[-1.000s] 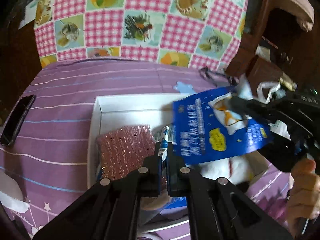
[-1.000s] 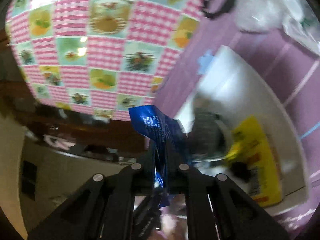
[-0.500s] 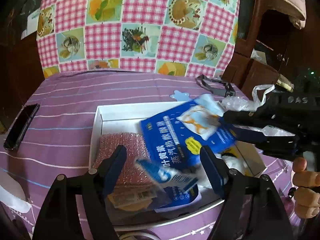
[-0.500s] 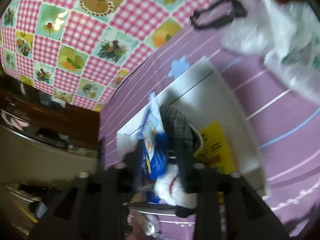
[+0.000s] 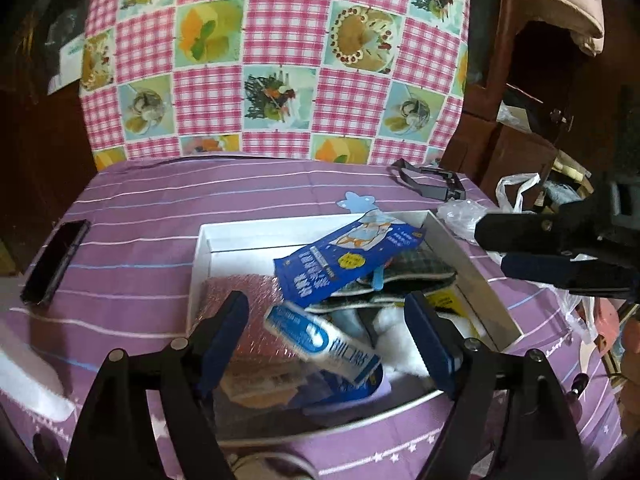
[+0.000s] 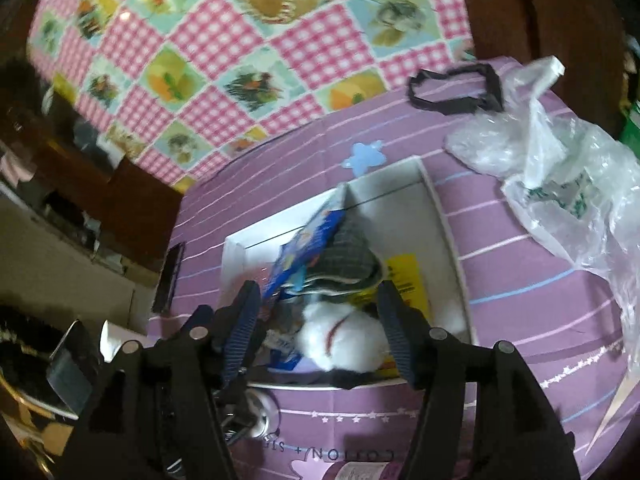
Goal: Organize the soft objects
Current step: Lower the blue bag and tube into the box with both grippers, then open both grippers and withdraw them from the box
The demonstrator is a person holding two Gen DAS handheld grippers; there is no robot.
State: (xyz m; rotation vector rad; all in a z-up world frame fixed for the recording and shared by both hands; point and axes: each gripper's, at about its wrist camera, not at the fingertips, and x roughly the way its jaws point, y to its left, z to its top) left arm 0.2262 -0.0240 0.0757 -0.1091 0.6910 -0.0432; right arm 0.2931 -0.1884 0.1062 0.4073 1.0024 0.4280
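Release is the step in hand: our left gripper [image 5: 326, 314] and right gripper [image 6: 318, 322] are opening, empty, the blue packet [image 5: 348, 262] lying atop things in the white box [image 5: 472, 276]. Next we need another soft item.

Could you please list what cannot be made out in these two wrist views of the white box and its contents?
- Left wrist view: the small print on the blue packet is too small to read.
- Left wrist view: the white-and-blue pack is motion-blurred.
- Right wrist view: the pink sponge is hidden behind the right claw finger.
- Both views: the white box floor is covered by piled items.
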